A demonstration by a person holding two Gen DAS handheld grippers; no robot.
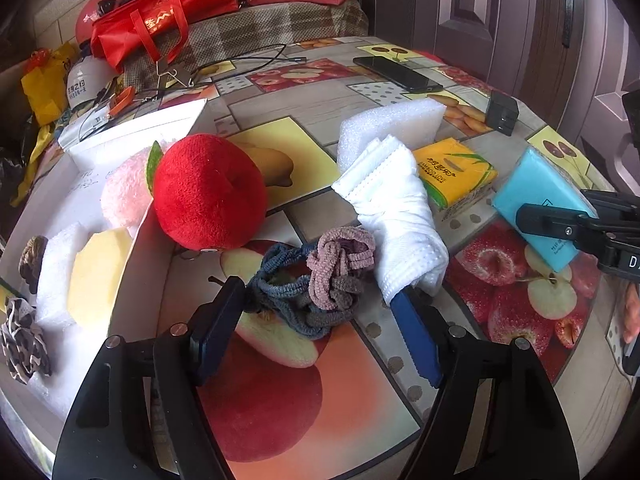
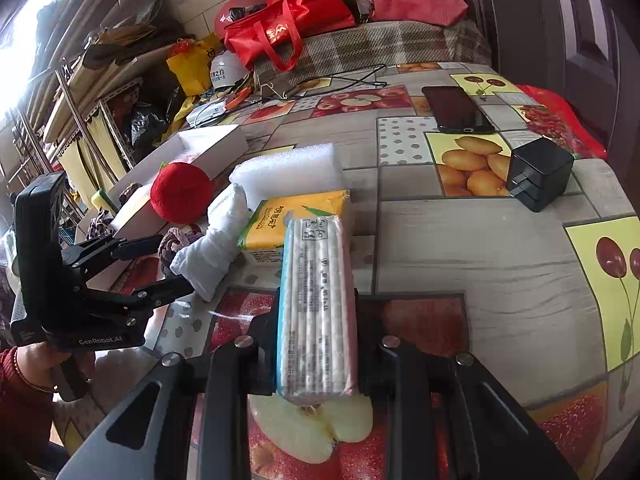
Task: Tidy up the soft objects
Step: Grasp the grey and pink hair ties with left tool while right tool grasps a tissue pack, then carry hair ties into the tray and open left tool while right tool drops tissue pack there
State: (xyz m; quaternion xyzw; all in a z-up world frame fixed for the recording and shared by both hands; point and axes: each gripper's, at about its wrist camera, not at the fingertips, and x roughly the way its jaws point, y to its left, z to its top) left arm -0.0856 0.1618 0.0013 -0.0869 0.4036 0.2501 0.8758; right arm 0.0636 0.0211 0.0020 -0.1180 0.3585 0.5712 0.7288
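Right gripper (image 2: 318, 354) clamping tissue pack (image 2: 316, 304) (edge-on), left gripper (image 2: 170, 262) spread wide

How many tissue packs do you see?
2. The yellow pack lies on the table beside the white cloth; the blue pack is clamped in the right gripper. Others may be hidden.

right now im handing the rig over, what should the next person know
Left gripper: open, straddling the knotted hair ties, not gripping.
Right gripper: shut on the blue tissue pack.
In the white box: pink plush, yellow sponge, scrunchies.
Left on the table: red plush apple, white cloth, white foam, yellow tissue pack.
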